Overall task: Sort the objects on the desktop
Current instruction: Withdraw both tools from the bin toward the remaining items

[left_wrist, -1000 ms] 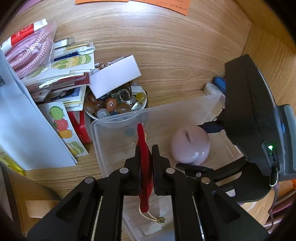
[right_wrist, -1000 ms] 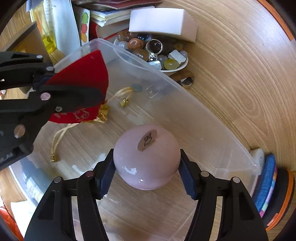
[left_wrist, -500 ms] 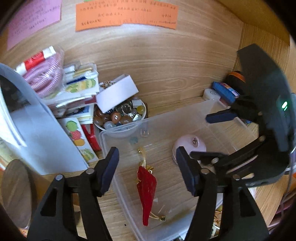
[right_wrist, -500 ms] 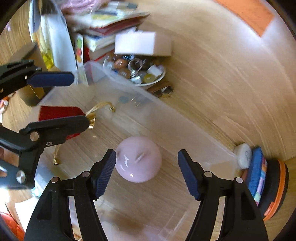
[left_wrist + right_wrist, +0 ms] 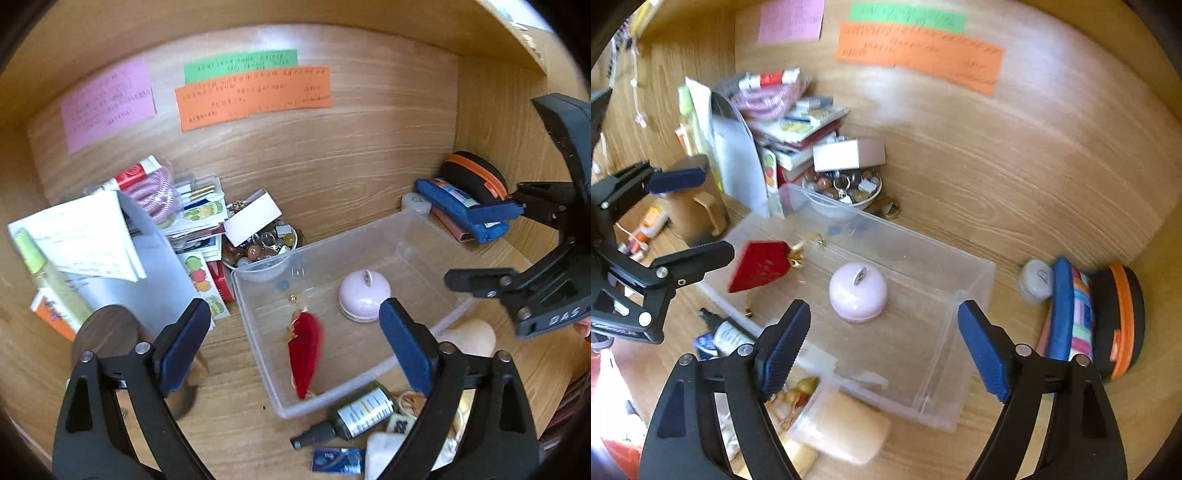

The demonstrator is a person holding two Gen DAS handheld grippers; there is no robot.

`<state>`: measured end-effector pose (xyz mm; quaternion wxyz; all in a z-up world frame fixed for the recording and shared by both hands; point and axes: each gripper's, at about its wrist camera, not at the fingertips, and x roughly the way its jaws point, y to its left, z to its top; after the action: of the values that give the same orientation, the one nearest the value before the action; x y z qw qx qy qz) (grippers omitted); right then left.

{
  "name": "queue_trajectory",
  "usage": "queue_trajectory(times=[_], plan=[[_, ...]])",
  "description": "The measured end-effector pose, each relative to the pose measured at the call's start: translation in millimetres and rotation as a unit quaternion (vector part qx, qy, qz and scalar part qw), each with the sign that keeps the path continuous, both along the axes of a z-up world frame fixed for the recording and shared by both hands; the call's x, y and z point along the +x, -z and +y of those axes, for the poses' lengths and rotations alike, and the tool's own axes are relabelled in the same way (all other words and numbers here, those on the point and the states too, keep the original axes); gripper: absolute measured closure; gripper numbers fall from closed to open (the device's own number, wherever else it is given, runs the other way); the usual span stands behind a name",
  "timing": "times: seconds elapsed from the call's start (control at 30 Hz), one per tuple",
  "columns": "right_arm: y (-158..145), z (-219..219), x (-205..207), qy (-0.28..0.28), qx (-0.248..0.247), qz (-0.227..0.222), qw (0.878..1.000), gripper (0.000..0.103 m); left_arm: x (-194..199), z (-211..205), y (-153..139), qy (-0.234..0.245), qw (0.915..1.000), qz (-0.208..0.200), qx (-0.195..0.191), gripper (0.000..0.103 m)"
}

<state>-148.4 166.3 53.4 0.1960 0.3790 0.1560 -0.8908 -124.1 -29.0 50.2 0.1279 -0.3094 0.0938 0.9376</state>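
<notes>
At the surface's left edge, in the left wrist view, a paper sheaf (image 5: 85,236) leans over a dark cylinder (image 5: 110,332). Behind them, toward the back left corner, sits a stack of books (image 5: 199,229) topped by a pink coil (image 5: 155,195). Just right of the stack, near the back edge, a bowl (image 5: 258,251) full of beads carries a white box (image 5: 253,218) on its rim.

The left tongs (image 5: 295,350) hang spread and hold nothing, above the front left of the clear bin (image 5: 436,236). The bin stands mid-surface, its back left corner touching the bowl. Inside it, a red pouch (image 5: 304,347) with gold cord lies along the left wall, and a pink round case (image 5: 364,295) rests right of it, apart from the pouch, near the bin's middle.

In front of the bin, by the front edge, lie a small dark bottle (image 5: 354,410) and a blue packet (image 5: 336,459).

The right tongs (image 5: 882,354) are also spread wide and hold nothing, above the bin's front side, with the case beyond them.

In the back right corner, well apart from the bin's contents, a white disc (image 5: 1036,280) sits just beside a blue pouch (image 5: 1062,306), which leans against a black case with an orange zip (image 5: 1123,317). On the back wall hang pink (image 5: 107,103), green (image 5: 240,66) and orange (image 5: 255,96) notes.
</notes>
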Motion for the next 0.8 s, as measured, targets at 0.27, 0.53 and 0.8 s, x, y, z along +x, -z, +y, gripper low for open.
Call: queue_trajectory(times=[0.27,0.53,0.8], plan=[[2,20,50,0.017,-0.025,0.033,0.999,0.022,45,5,3,0.008,1.0000,-0.002,0.003,0.005],[23,32,77,0.025,-0.054,0.018,0.998,0.022,87,17,27,0.024,0.9992,-0.028,0.012,0.005],[57,48,72,0.055,-0.112,-0.045,0.991,0.022,112,31,63,0.051,0.9956,-0.076,0.022,0.005]])
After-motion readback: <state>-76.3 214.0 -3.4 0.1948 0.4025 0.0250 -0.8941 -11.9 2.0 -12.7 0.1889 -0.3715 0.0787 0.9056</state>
